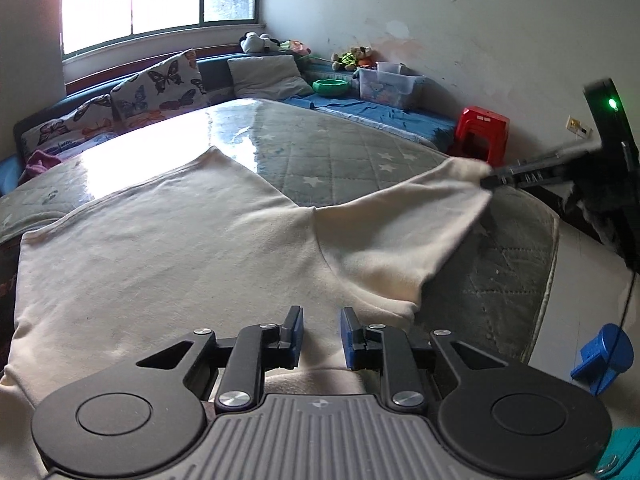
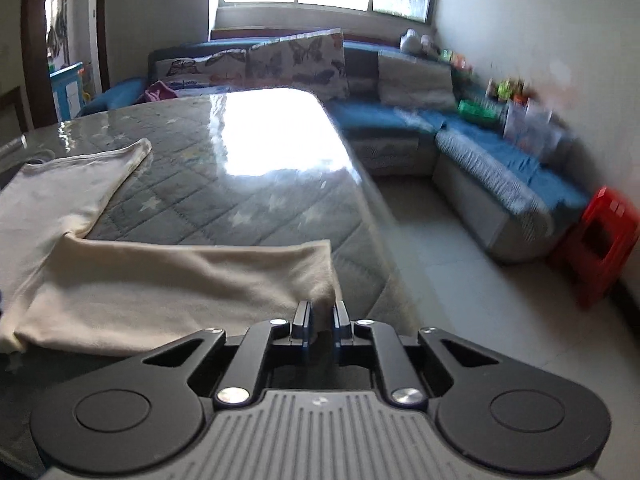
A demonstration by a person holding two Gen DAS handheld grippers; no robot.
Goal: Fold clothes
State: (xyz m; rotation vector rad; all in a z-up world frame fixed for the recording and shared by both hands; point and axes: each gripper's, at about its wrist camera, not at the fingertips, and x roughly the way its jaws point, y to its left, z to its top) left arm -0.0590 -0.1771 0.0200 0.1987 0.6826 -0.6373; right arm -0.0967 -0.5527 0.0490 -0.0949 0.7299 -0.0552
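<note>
Sunlit from a wide window, the room centres on a tabletop [image 1: 360, 152] under a glossy, star-quilted cover. On it the right tool [image 2: 320, 316] is pinched on the cuff of a cream long-sleeved top [image 1: 160, 248], holding that sleeve [image 2: 180, 280] out toward the table's edge. The left tool [image 1: 320, 336] sits over the top's near part, its blue pads [image 1: 297, 332] partly apart with cloth bulging up between them; whether they press on it I cannot tell. The top's body lies flat. Beyond stand a blue sofa and a red stool [image 1: 482, 130]. Risk, as I judge it: only the cuff's tip is nipped, so the sleeve could slip free, or the top could slide on the slick cover.
</note>
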